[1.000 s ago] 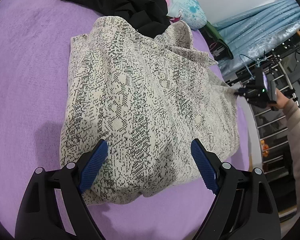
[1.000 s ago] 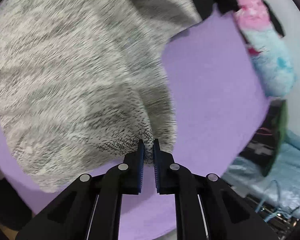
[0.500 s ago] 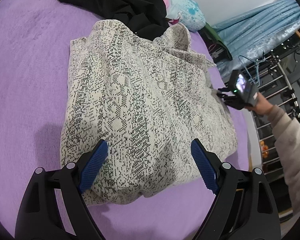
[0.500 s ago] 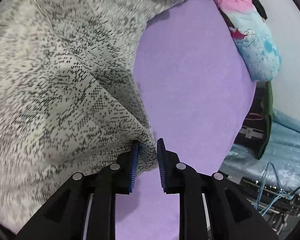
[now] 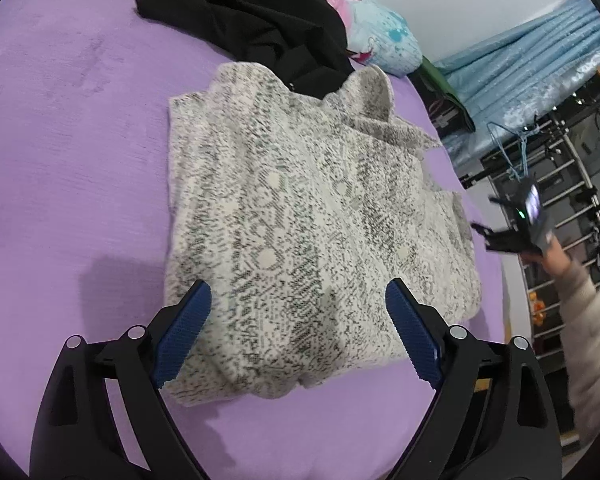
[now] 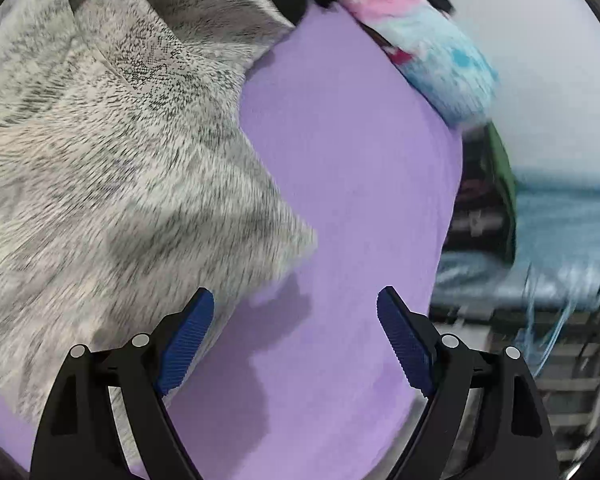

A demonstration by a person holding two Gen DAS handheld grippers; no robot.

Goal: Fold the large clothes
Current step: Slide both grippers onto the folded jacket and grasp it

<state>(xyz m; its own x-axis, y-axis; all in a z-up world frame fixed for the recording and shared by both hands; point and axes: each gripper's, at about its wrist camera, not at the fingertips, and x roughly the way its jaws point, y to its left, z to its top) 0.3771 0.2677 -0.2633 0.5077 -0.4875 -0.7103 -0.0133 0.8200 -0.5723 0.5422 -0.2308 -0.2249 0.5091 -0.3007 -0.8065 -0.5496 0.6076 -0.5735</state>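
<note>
A cream and black patterned knit garment [image 5: 308,216] lies folded in a rough rectangle on the purple bed [image 5: 68,128]. My left gripper [image 5: 298,312] is open and empty, hovering above the garment's near edge. My right gripper [image 6: 296,320] is open and empty, just off the garment's right edge [image 6: 140,184], over bare purple cover. In the left wrist view the right gripper [image 5: 500,236] shows beside the garment's right side, held off the bed's edge.
A black garment [image 5: 256,20] is heaped at the far side of the bed, touching the knit's top edge. A pink and blue pillow [image 5: 380,40] lies beyond it. A metal rack [image 5: 560,200] and blue curtain [image 5: 520,72] stand to the right of the bed.
My right gripper was shut on the garment's right edge, then opened, let it go and drew back to the right. The edge now lies flat. My left gripper stayed open, shifting slightly.
</note>
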